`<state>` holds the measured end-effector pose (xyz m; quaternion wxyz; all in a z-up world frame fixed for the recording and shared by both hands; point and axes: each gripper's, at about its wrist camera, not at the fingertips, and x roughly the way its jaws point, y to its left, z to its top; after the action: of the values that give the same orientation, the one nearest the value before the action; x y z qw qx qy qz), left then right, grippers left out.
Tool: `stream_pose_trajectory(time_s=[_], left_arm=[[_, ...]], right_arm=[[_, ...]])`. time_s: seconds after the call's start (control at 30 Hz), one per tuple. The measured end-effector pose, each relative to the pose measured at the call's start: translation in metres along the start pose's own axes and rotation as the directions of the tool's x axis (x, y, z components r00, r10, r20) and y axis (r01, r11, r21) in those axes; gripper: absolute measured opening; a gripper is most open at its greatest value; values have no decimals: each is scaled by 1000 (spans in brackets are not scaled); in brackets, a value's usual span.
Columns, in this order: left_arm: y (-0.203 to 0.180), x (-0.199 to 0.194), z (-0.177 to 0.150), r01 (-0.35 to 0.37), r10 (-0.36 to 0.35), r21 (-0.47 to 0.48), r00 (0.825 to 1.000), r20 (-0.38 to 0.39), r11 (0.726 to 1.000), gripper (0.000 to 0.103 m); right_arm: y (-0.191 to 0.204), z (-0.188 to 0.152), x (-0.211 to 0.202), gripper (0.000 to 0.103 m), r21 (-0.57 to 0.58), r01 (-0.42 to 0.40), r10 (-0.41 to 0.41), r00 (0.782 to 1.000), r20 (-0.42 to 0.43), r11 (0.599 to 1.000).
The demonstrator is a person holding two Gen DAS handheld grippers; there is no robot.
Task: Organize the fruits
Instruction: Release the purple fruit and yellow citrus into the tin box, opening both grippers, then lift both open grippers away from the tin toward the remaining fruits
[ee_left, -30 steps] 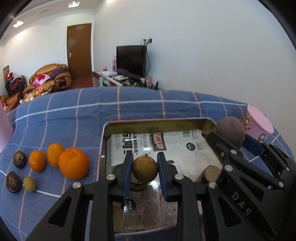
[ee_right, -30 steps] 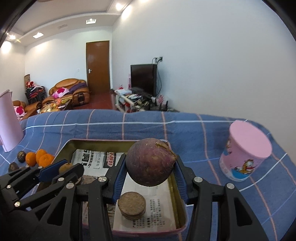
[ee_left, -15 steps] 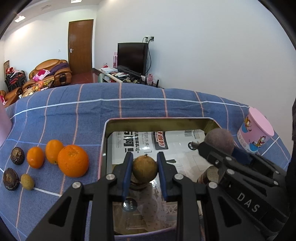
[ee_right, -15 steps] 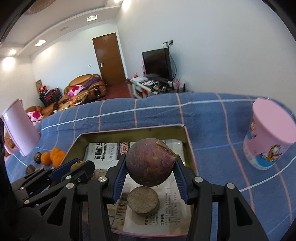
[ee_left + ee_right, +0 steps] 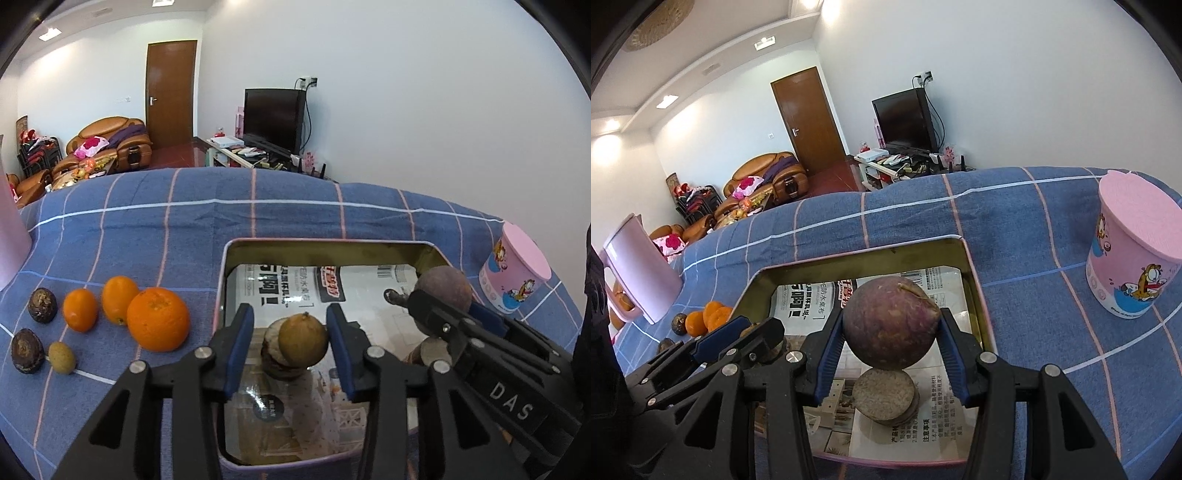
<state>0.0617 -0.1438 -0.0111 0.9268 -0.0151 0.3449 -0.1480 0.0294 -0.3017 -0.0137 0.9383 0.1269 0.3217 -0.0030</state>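
Note:
My left gripper (image 5: 289,326) hovers over the newspaper-lined tin tray (image 5: 325,243), and its jaws are opening. A small brown-green fruit (image 5: 303,345) stands between them on a stack of brown discs (image 5: 275,363), with a gap at the left pad. My right gripper (image 5: 891,332) is shut on a round purple fruit (image 5: 892,325), held just above another stack of brown discs (image 5: 886,397) inside the tray (image 5: 857,255). The left wrist view shows that purple fruit (image 5: 445,286) at the tray's right side. A big orange (image 5: 158,319) lies left of the tray.
Two small oranges (image 5: 120,299), two dark brown fruits (image 5: 42,305) and a small green-brown fruit (image 5: 62,357) lie on the blue checked cloth (image 5: 147,229). A pink lidded cup (image 5: 1134,258) stands right of the tray, a pink jug (image 5: 639,269) far left.
The left jaws have parted from the small brown-green fruit, which now rests on the disc stack. The right gripper has rolled slightly, still holding the purple fruit over the tray.

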Motion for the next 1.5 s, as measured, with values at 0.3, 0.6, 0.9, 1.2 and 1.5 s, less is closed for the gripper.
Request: stream_pose_trajectory(time_s=[0.3, 0.6, 0.9, 1.2, 1.5], left_arm=[[7, -9, -3, 57, -57, -1, 998, 26, 998, 74], [12, -44, 3, -64, 64, -7, 970, 233, 998, 103], [55, -50, 5, -215, 237, -110, 937, 256, 970, 103], [47, -39, -6, -243, 243, -26, 948, 207, 970, 103], [51, -39, -9, -235, 236, -28, 955, 177, 972, 103]], right_arm=[[-12, 1, -9, 64, 77, -92, 89, 995, 39, 993], [-12, 2, -48, 76, 72, 19, -37, 965, 260, 997], [-16, 2, -59, 76, 96, 141, -165, 929, 330, 985], [1, -9, -69, 78, 28, 293, -279, 872, 403, 956], [13, -15, -62, 78, 14, 320, -303, 880, 365, 947]])
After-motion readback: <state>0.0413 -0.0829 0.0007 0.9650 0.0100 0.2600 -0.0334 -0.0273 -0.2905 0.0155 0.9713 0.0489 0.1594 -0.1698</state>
